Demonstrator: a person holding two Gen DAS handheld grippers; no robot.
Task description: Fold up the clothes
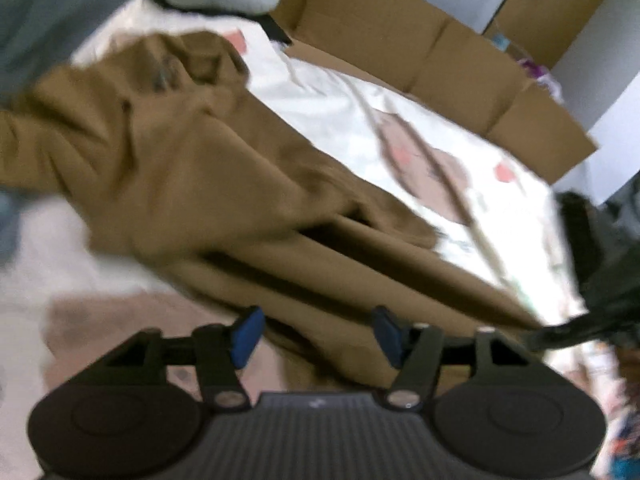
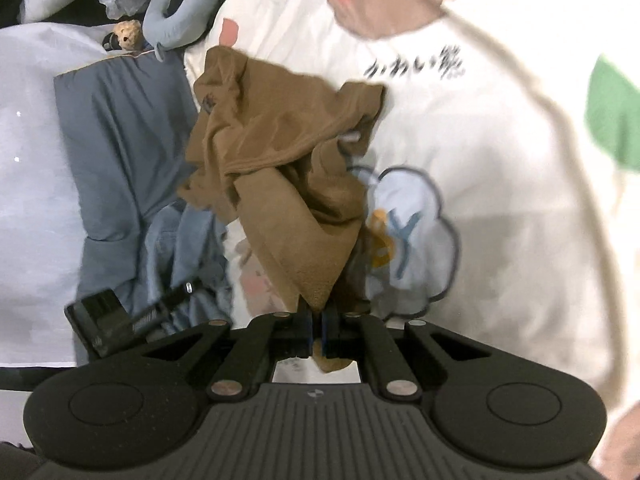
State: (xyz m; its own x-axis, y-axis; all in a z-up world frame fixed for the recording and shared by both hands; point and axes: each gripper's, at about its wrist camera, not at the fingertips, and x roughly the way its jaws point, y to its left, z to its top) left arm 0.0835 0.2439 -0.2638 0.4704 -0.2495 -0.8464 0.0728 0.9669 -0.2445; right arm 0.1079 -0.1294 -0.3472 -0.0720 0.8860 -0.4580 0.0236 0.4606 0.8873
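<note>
**Right has a corner, left is free over the garment**

Left gripper: jaws stand wide apart, nothing between the pads, no cloth touching them that I can see. View is motion-blurred. The brown garment lies directly ahead of and below these jaws, rumpled, spread on the printed bedspread. Its long folds run diagonally from the bunched end at upper left of the left view down toward lower right, passing just in front of the open jaws. Cardboard boxes stand along the bed's far edge.

Right gripper: jaws fully closed, pinching a pointed corner of the same garment; a bit of cloth pokes out behind the pads. From that pinch the fabric fans out away from the jaws into a crumpled heap, near the bed edge where a grey-blue sheet and a black device lie.

Judgement: garment not yet flat, fold not started. Right anchors one corner; left is the free hand and already nearest the loose body. Next move likely needs left to take an opposite corner or hem along that diagonal, then spread. Which edge is the hem I can't tell.
</note>
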